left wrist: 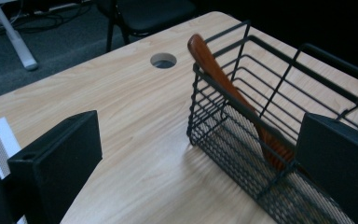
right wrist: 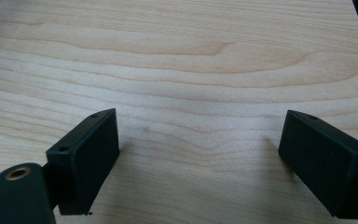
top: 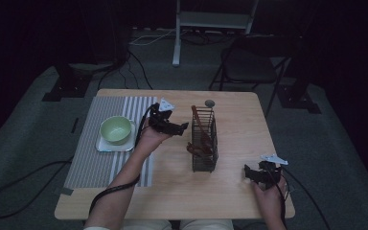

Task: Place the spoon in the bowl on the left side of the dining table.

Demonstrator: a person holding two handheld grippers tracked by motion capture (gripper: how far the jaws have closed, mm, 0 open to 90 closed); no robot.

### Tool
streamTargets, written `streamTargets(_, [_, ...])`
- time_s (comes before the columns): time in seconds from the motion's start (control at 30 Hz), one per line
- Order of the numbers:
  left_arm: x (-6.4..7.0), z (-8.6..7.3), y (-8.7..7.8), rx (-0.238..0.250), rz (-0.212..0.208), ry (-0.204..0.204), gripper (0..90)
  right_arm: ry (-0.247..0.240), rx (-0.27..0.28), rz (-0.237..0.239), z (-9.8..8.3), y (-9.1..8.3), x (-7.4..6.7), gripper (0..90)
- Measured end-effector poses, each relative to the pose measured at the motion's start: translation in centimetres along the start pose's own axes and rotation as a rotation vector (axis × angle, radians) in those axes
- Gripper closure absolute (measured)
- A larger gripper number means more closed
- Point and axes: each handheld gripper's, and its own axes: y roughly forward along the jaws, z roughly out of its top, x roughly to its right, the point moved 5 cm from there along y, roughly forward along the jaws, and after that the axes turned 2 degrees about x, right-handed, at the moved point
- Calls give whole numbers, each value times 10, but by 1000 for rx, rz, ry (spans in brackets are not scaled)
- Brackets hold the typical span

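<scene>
Near the middle of the table (top: 230, 191) stands a black wire basket (top: 204, 141) with a brown wooden spoon (left wrist: 233, 95) leaning inside, its handle end above the rim. We judge the spoon light, stiff and smooth, best pinched at that raised end. Our left hand-held gripper (top: 176, 127) hovers just beside the basket, jaws spread and empty. Our right hand-held gripper (top: 249, 173), likewise spread, rests well apart near the table's edge.

Left hand-held gripper (top: 184, 126) raised, jaws apart (empty); right hand-held gripper (top: 246, 173) low, jaws apart.
</scene>
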Motion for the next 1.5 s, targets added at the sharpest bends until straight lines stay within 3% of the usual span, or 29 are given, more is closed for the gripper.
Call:
streamTargets(0.17, [3,8,8,12,-11,-1,24,1,0,0,0,0,0,115])
streamTargets(0.43, [3,15,26,-9,-11,-9,25,0,0,0,0,0,0,115])
streamTargets(0.6, [0,18,39,-27,-1,-18,26,1,0,0,0,0,0,115])
streamTargets(0.77, [-2,17,51,-47,19,-2,42,0,0,0,0,0,0,115])
streamTargets(0.97, [-4,17,67,-57,13,-30,51,0,0,0,0,0,0,115])
streamTargets(1.23, [-3,20,81,-51,-4,-36,157,0,0,0,0,0,0,115])
streamTargets(1.4, [2,17,85,-66,-6,-11,282,0,0,0,0,0,0,115])
streamTargets(1.5, [6,18,83,-38,-24,9,434,0,0,0,0,0,0,115])
